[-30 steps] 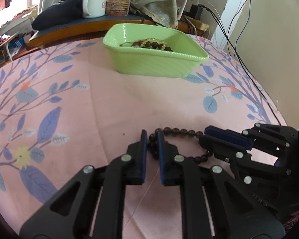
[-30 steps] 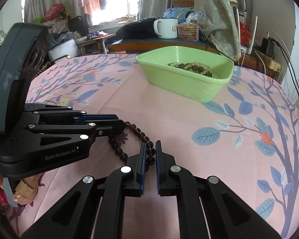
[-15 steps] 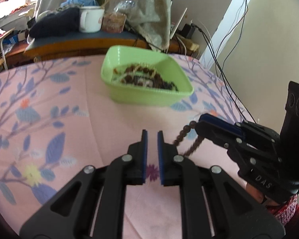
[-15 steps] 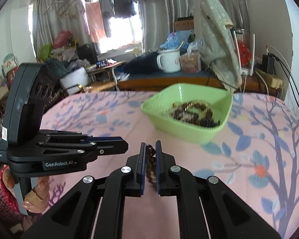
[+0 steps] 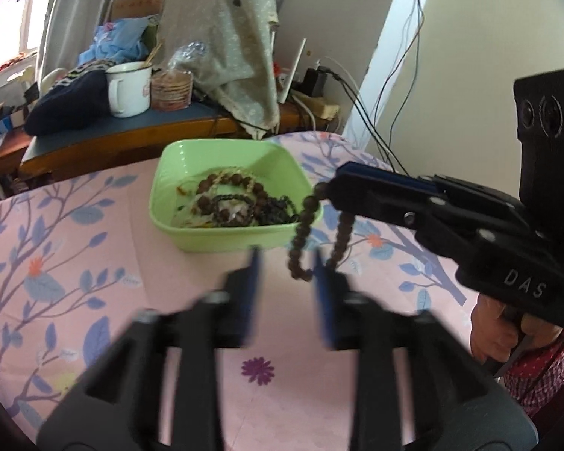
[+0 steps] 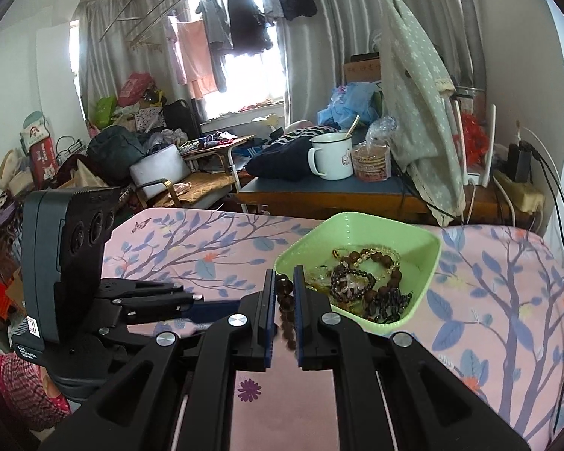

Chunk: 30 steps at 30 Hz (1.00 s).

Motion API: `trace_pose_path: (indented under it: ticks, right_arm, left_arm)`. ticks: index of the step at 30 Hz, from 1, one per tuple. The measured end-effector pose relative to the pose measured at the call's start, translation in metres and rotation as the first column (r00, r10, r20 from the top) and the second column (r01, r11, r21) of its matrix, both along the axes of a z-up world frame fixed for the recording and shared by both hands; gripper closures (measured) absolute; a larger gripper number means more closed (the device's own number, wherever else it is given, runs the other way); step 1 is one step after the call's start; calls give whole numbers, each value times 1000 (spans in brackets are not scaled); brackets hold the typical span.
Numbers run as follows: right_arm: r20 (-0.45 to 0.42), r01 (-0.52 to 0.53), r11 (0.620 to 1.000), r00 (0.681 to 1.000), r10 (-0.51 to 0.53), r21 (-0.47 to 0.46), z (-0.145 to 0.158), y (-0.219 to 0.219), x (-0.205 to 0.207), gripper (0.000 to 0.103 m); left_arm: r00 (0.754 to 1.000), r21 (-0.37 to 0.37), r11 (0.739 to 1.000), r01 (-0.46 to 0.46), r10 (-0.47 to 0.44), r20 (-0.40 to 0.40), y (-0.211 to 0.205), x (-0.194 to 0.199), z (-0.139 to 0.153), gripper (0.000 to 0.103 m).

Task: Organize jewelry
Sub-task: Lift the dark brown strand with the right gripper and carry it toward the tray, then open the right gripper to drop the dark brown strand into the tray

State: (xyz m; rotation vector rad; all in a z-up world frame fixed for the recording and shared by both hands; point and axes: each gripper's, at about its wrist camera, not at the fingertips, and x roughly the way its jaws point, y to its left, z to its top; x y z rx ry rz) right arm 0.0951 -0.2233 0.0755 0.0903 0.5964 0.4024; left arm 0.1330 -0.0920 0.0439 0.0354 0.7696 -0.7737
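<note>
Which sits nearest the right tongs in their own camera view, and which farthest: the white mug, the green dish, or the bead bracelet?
1. Bead bracelet, pinched between the right tongs.
2. Green dish, just ahead, slightly right.
3. White mug, far back on the desk.

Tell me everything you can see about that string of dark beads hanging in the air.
The bead string is a loop of round, dark brown beads, glossy like wood or stone. The right gripper pinches its upper end, so it hangs clear of the pink cloth, just in front of the green tray. The open left gripper sits below, not touching it.
</note>
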Motion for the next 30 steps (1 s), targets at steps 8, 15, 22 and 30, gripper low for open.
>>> trace_pose_path:
  ticks: [8, 15, 22, 30]
  right_arm:
    - [23, -46, 999, 999, 47, -23, 11, 13, -10, 103]
    - [63, -73, 997, 995, 76, -38, 25, 17, -26, 103]
    - [84, -68, 997, 994, 70, -29, 31, 13, -27, 103]
    - [65, -33, 997, 997, 29, 66, 31, -9, 5, 103]
  left_arm:
    - [997, -4, 1000, 16, -16, 75, -3, -5, 8, 50]
    - [990, -26, 997, 72, -68, 123, 3, -14, 16, 56]
    - [988, -29, 995, 96, -92, 123, -2, -16, 17, 94]
    - [986, -1, 998, 70, -69, 153, -5, 5, 32, 94]
